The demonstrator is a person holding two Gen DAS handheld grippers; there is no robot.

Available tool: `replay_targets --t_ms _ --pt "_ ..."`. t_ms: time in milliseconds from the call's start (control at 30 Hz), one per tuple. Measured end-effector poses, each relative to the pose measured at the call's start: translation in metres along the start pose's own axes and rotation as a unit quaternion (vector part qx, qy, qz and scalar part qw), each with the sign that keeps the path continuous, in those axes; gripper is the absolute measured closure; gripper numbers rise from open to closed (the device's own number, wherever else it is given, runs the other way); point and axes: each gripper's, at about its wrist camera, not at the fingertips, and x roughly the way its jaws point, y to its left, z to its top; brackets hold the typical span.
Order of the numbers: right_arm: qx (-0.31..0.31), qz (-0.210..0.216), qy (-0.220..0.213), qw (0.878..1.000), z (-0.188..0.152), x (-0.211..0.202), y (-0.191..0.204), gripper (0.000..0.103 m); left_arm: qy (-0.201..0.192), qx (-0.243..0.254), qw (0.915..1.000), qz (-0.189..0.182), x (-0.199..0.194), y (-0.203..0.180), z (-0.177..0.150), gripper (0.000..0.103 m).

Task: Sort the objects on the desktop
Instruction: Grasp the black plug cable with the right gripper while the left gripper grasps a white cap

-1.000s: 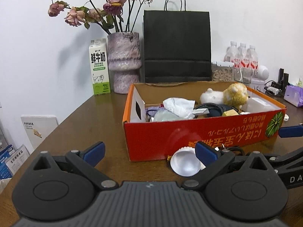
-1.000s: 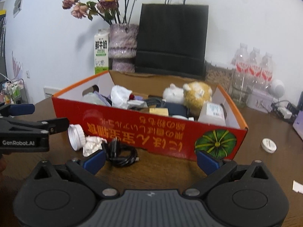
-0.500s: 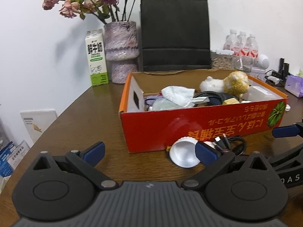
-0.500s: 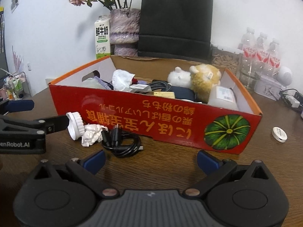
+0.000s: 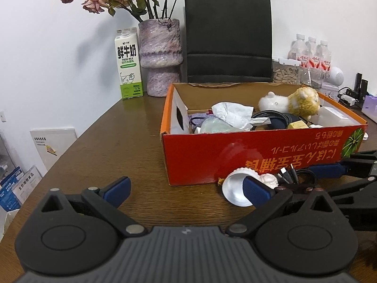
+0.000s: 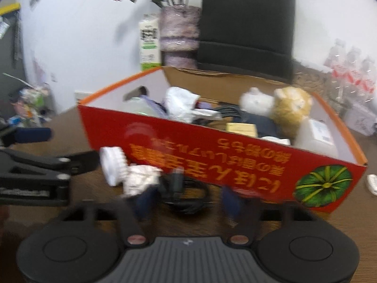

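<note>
The right gripper reaches low toward the coiled black cable, its jaws narrowed to straddle the coil but with nothing held; the view is blurred, so contact cannot be told. The left gripper hangs wide and empty, its right finger in front of the white ribbed lid.

The cable lies on the wooden table against the front wall of the red cardboard box, at about 12 o'clock from the right gripper. A crumpled tissue touches it at 10 o'clock. Risks, as I judge them: the fingers may pinch only one loop so the coil unravels and drags, the tissue may be caught along with it, or a finger may bump the box wall and shove the box.

Readable writing: the milk carton shows "鲜牛奶" and "FRESH MILK". The box front carries upside-down orange Japanese lettering beside a green pumpkin graphic.
</note>
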Motion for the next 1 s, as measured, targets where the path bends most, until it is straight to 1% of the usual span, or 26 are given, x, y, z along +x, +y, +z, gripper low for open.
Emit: replay_targets --t_ms 100,300,400,700,733,800,867,967,1000 --pt "-0.008 -0.007 -0.002 1.000 -0.003 -0.003 0.003 0.051 -0.002 0.002 1.0000 -0.005 -0.001 -0.001 0.000 0.000" --pt "0.002 -0.014 -0.007 1.000 -0.005 -0.009 -0.002 0.051 -0.003 0.002 0.9998 -0.021 0.000 -0.003 -0.001 0.000" --pt "0.007 -0.023 -0.002 1.000 -0.007 -0.009 -0.005 0.051 -0.004 0.004 0.9996 -0.028 0.000 -0.005 -0.002 0.000" --pt "0.022 -0.035 0.000 0.999 -0.011 -0.014 -0.020 0.051 -0.021 -0.001 0.9978 -0.062 0.002 -0.011 0.000 0.000" --pt "0.022 -0.035 0.000 0.999 -0.012 -0.014 -0.020 0.051 -0.020 0.001 0.9979 -0.061 0.003 -0.013 0.000 0.003" --pt "0.021 -0.034 -0.001 0.999 -0.012 -0.015 -0.022 0.051 -0.015 0.004 0.9983 -0.056 0.007 -0.017 0.002 0.011" --pt "0.021 -0.035 -0.001 0.999 -0.013 -0.015 -0.021 0.051 -0.009 0.000 0.9986 -0.053 0.010 -0.019 0.003 0.026" --pt "0.022 -0.036 -0.002 0.999 -0.013 -0.016 -0.021 0.051 0.003 -0.007 0.9983 -0.059 0.015 -0.021 0.003 0.036" --pt "0.022 -0.036 -0.001 0.999 -0.013 -0.015 -0.021 0.051 0.006 -0.008 0.9982 -0.060 0.015 -0.021 0.003 0.038"
